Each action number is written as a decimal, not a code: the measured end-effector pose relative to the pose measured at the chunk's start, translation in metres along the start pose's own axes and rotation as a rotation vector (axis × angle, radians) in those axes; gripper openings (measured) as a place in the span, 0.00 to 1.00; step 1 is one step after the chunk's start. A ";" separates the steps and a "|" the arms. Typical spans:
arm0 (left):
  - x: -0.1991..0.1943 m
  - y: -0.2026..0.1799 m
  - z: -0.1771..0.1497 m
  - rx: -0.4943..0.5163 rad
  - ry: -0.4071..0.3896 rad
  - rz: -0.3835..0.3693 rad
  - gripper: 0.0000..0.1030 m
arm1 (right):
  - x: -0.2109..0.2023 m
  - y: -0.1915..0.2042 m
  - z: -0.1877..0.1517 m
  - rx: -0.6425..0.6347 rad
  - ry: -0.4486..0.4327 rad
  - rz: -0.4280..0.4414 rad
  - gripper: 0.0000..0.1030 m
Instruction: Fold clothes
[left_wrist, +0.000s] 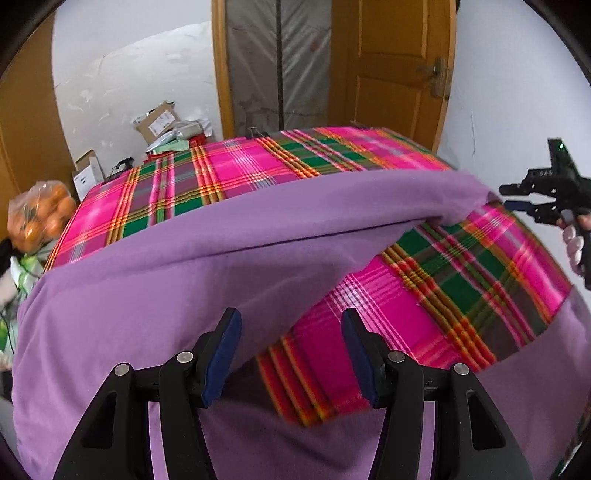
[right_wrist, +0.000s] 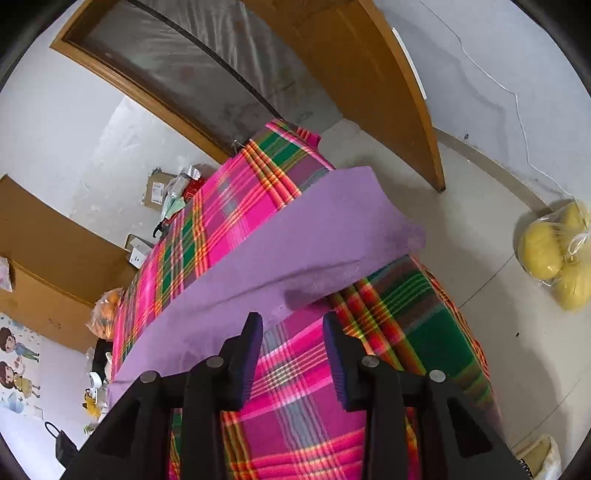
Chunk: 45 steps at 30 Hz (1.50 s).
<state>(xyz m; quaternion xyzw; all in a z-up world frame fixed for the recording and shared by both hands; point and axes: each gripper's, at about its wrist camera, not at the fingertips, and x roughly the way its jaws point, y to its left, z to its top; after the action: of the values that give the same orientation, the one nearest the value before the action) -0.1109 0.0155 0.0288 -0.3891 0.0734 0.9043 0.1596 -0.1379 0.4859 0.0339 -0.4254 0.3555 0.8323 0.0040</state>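
A purple garment (left_wrist: 192, 266) lies spread across a table covered by a pink and green plaid cloth (left_wrist: 236, 166). One part is folded over into a band running to the right. My left gripper (left_wrist: 291, 350) is open and empty just above the garment's near edge. My right gripper (right_wrist: 293, 354) is open and empty above the plaid cloth, just short of the garment's folded edge (right_wrist: 295, 258). The right gripper also shows in the left wrist view (left_wrist: 517, 197) at the far right, beside the fold's end.
Cardboard boxes (left_wrist: 159, 120) and a bag of oranges (left_wrist: 40, 214) sit beyond the table's far left. A wooden door (left_wrist: 391, 62) stands behind. A bag of yellow fruit (right_wrist: 554, 251) lies on the floor to the right.
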 end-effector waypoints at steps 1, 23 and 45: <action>0.005 -0.001 0.002 0.006 0.009 0.001 0.56 | 0.003 -0.003 0.002 0.010 0.000 0.003 0.34; 0.017 -0.001 0.023 0.011 0.012 -0.075 0.05 | 0.023 -0.011 0.031 0.071 -0.044 0.022 0.04; -0.036 0.014 0.013 -0.156 -0.050 -0.230 0.21 | 0.005 -0.065 0.074 0.057 -0.093 -0.077 0.47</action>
<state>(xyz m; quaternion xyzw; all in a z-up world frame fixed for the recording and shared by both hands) -0.1009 -0.0031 0.0641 -0.3838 -0.0462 0.8923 0.2330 -0.1729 0.5771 0.0208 -0.3993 0.3616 0.8400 0.0648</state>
